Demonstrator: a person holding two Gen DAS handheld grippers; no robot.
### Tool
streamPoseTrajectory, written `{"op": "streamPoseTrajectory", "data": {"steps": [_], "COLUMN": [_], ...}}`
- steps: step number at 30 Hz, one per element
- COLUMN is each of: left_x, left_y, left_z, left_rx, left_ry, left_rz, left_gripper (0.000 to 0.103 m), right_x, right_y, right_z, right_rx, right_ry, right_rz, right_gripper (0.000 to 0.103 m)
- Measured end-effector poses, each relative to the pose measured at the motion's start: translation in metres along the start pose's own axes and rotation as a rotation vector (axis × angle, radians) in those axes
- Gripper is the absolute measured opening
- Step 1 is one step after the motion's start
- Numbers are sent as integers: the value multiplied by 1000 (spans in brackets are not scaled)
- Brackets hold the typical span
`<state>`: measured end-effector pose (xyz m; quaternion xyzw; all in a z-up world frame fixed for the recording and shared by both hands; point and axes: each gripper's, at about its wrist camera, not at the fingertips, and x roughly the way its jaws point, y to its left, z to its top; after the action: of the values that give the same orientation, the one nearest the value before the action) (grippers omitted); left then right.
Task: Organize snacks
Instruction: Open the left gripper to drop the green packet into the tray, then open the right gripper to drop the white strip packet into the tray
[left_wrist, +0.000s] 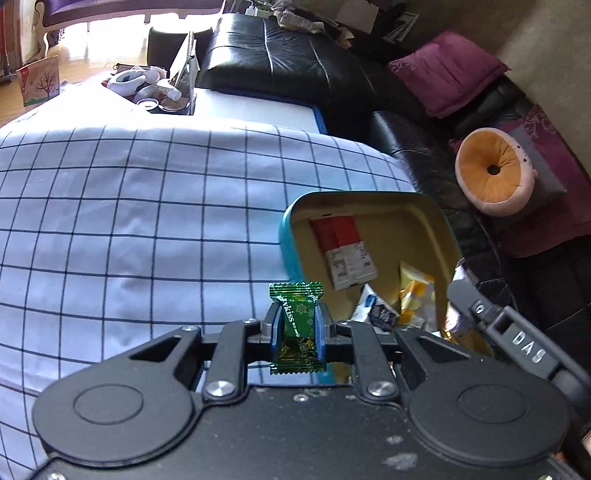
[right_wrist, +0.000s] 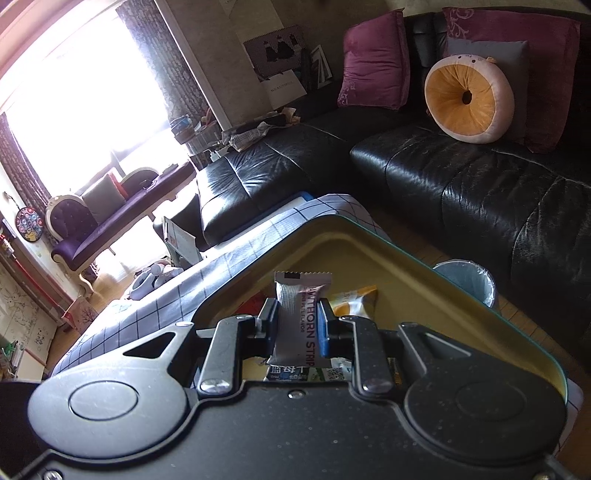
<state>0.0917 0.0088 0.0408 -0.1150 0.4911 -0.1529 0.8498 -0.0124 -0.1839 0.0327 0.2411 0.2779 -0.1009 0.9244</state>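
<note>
Left hand-held gripper (left_wrist: 297, 326) is clamped on a green candy (left_wrist: 297, 325), its long axis upright between the pads; the open tin (left_wrist: 369, 197) lies just ahead to its right on the checked desk cloth (left_wrist: 147, 206). Right hand-held gripper (right_wrist: 297, 325) pinches a silver hawthorn strip (right_wrist: 295, 317) directly over that tin (right_wrist: 424, 266), nearer the drop. Black sofa (right_wrist: 461, 184) beyond.

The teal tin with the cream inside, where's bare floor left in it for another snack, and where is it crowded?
In the teal tin, bare cream floor runs along the far wall and the corner beyond the red-and-white packet. The near end is crowded with the yellow pouch and blue-and-white wrappers. The checked cloth beside the tin is bare.
</note>
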Motion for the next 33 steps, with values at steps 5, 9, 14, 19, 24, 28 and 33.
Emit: {"op": "streamPoseTrajectory", "data": {"steps": [5,9,14,19,24,28,33], "left_x": [13,22,26,24,20,13,5], "left_y": [-14,-24,-29,-36,-43,-41,-33], "left_z": [2,4,5,1,-5,-6,-5], "left_rx": [-15,-16,-28,3,60,86,69], "left_ry": [21,22,14,3,-18,-42,-54], "left_rz": [-32,-26,-21,9,89,121,129], "left_gripper": [16,16,19,23,24,26,26], "right_x": [0,-2,-4,-3,6,19,36], "right_y": [-2,-7,-15,-16,-11,2,20], "right_z": [-1,-2,0,3,13,25,40], "right_rx": [-22,-30,-28,-40,-60,-116,-201], "right_ry": [2,5,5,11,41,49,62], "right_rz": [-15,-26,-40,-47,-23,-28,-35], "right_gripper": [30,30,30,30,30,30,31]}}
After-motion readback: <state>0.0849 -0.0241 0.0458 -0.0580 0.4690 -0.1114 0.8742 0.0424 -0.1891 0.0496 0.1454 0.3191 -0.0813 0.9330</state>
